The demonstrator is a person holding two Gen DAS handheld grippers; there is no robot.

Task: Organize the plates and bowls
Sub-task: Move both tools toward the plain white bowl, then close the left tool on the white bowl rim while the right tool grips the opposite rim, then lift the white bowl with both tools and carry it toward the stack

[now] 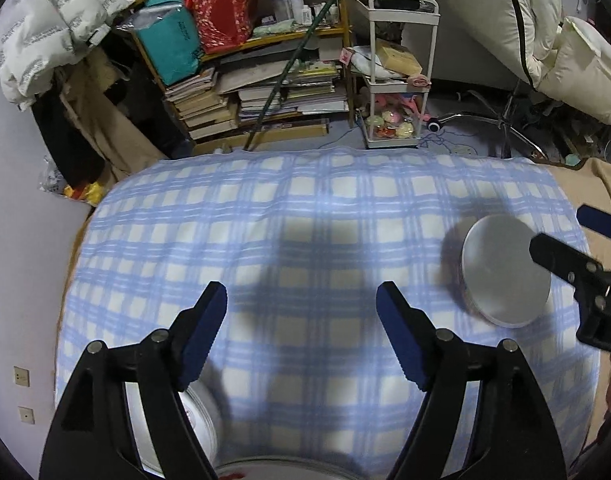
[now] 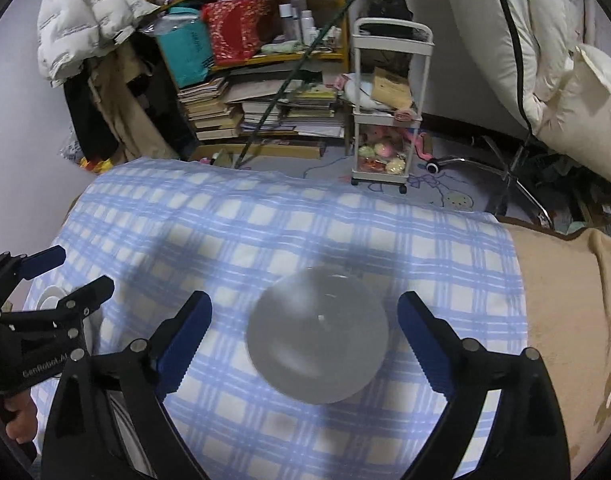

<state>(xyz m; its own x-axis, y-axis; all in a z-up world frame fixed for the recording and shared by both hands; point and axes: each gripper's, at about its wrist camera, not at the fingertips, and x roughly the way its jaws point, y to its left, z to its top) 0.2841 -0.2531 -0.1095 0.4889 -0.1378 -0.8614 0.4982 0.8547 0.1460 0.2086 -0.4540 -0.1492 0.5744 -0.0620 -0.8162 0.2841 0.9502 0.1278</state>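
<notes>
A grey round dish [image 2: 317,344], blurred, lies on the blue checked cloth [image 2: 225,224]. It sits between the wide-apart fingers of my right gripper [image 2: 305,302], and neither blue pad touches it. In the left wrist view the same grey dish [image 1: 505,272] is at the right, with the right gripper [image 1: 563,230] just beyond it. My left gripper [image 1: 301,294] stands open over bare cloth with nothing between its fingers. A white dish with a red mark [image 1: 197,420] lies under its left finger. The right wrist view shows the left gripper [image 2: 81,270] at the left, above a white dish [image 2: 49,300].
A cluttered bookshelf [image 1: 245,80] and a white trolley [image 1: 397,80] stand beyond the cloth's far edge. A chair base [image 1: 501,124] is on the floor at the right. A beige blanket [image 2: 565,300] borders the cloth on the right, a wall [image 1: 21,240] on the left.
</notes>
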